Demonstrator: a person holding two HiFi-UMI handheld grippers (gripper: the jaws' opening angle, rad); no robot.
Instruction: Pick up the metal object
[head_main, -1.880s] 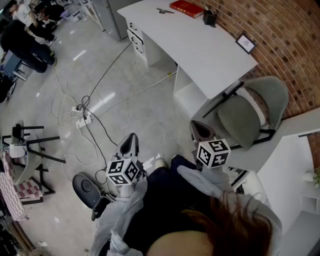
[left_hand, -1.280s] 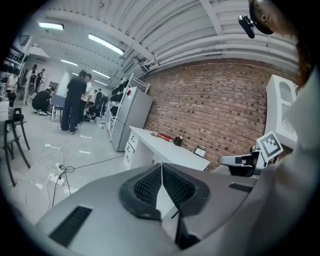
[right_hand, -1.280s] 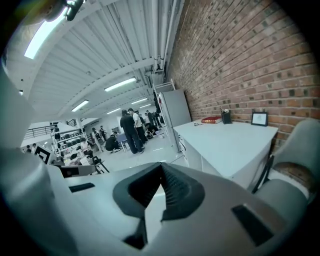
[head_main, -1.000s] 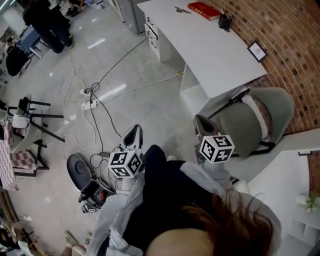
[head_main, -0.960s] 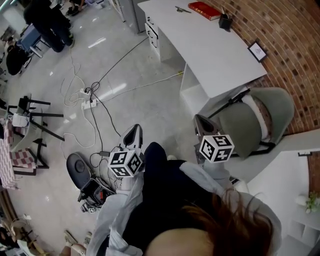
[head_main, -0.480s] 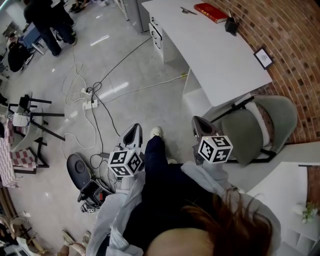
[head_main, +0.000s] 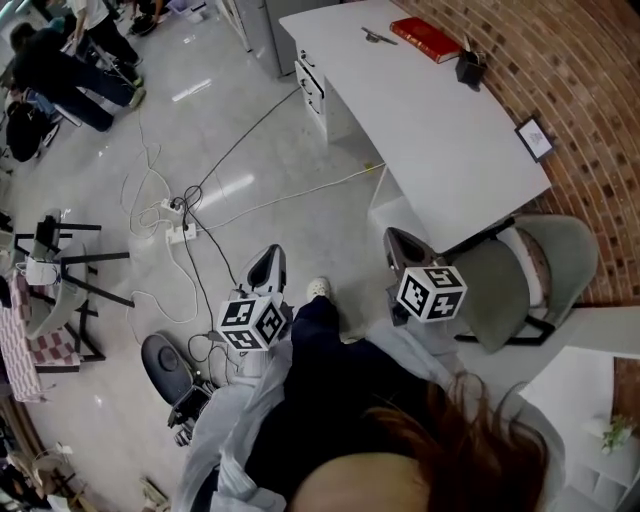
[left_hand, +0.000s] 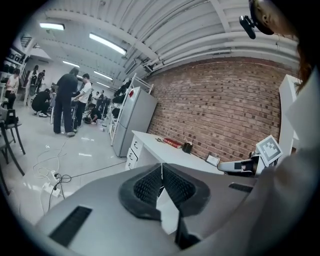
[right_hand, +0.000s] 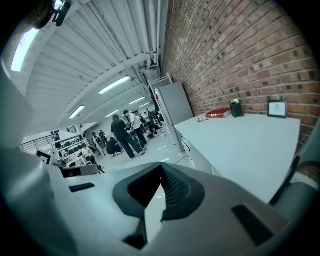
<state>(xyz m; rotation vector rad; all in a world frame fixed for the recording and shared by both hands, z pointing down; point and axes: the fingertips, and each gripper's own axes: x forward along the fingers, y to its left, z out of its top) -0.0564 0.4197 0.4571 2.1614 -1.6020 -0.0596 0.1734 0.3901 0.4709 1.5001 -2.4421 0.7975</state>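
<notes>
- Pale, glossy floor (head_main: 290, 190) fills the left and middle of the head view, with looping cables and a power strip (head_main: 175, 232) at centre left and a group of people (head_main: 60, 70) in the upper left corner.
- A brick wall (head_main: 590, 90) runs down the right edge, and a long white desk (head_main: 440, 120) stands along it from the top centre towards the right.
- The metal object (head_main: 378, 36) lies on the far end of the desk at the top of the frame, just left of a red book (head_main: 427, 39). It is too small to make out its shape.
- A black pen holder (head_main: 468, 68) and a small picture frame (head_main: 534, 138) sit farther along the desk by the wall.
- A grey chair (head_main: 525, 270) stands at the near end of the desk, at centre right.
- The left gripper (head_main: 268, 252) is held over the floor at lower centre, well apart from the desk. In its own view the jaws are pressed together with nothing between them.
- The right gripper (head_main: 395, 238) is held near the chair, also well apart from the metal object. Its jaws meet too, pinching nothing.
- In the right gripper view the desk stretches away at the right, with the book and metal object at its far end.
</notes>
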